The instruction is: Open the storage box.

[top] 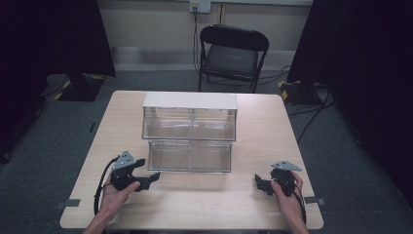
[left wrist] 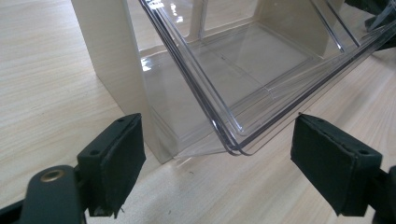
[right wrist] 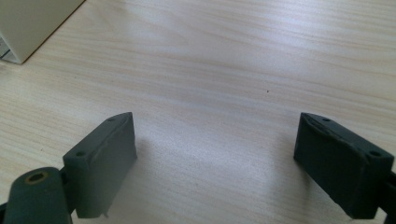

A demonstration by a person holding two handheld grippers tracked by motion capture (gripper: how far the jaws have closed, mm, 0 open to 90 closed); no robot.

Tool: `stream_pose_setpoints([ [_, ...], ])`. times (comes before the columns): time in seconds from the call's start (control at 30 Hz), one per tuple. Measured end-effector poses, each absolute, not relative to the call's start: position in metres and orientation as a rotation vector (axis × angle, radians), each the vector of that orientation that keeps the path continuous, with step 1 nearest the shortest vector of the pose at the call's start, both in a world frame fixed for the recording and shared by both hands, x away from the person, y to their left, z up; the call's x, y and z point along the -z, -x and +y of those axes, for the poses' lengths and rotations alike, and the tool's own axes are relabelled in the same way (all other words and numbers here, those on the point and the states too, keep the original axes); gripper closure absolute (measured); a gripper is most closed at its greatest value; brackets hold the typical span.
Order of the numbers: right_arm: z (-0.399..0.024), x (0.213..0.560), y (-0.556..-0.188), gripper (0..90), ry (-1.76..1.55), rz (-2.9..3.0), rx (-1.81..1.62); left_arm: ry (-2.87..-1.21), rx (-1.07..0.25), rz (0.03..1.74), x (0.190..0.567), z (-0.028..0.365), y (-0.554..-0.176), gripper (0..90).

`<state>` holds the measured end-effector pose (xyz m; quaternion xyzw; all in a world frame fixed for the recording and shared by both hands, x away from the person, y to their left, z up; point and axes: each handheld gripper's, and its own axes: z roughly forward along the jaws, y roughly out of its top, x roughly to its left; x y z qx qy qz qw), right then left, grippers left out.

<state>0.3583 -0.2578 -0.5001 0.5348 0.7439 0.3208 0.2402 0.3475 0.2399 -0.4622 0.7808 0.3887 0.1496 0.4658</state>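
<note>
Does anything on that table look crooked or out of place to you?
Yes. The lower clear plastic drawer of the white-framed storage cabinet is tipped open, its front edge leaning out toward the person, while the upper clear drawer sits closed. Both drawers look empty. Nothing is spilled or visibly broken on the pale wooden table.

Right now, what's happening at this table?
A person holds a hand-held gripper in each hand at a wooden table. The left hand-held gripper is open, aimed at the tilted-out lower clear bin of a white-topped bin unit, not touching it. The right hand-held gripper is open over bare tabletop, holding nothing.
</note>
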Motion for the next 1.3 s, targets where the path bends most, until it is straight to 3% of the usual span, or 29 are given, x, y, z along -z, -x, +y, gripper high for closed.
stream_pose_setpoints([
  [1.3,-0.2579,0.5,-0.3586,11.9,-1.462,2.039,-0.876,-1.899,-0.397,0.963,0.4577,0.2391,-0.3489,18.3],
])
